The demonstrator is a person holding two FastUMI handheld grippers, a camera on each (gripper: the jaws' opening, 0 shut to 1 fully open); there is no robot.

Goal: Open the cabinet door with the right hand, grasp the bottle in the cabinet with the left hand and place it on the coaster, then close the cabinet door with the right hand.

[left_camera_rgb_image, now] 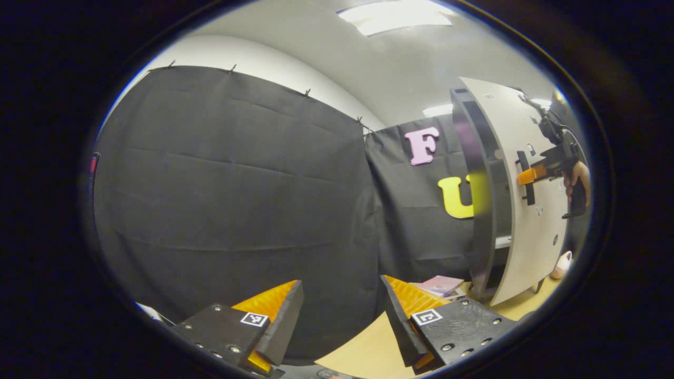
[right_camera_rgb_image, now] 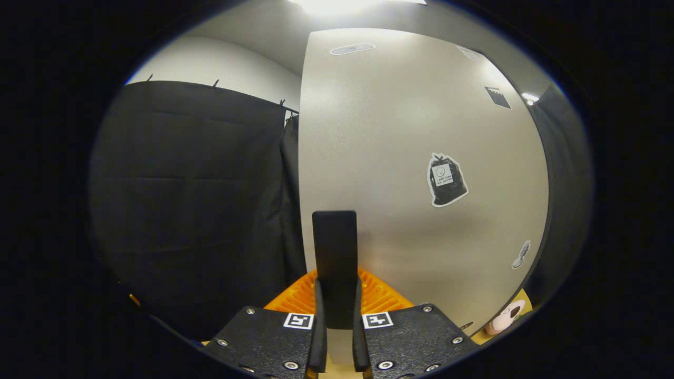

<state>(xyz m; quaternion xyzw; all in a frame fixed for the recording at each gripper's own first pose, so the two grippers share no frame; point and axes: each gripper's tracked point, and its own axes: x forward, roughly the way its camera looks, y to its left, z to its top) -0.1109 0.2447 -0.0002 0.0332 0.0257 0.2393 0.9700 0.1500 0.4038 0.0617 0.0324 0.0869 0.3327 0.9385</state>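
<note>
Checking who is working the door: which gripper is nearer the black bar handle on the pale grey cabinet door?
Right. The right gripper is shut on the black bar handle of the pale grey cabinet door. The left gripper hangs open, well away from it.

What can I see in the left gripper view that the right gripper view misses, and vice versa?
Left gripper view: the cabinet's dark frame, books on the table, a hand holding the right gripper, the open left gripper. Right gripper view: a bag sticker up close, fingers shut on the handle. Both: the cabinet door, its handle, black cloth.
</note>
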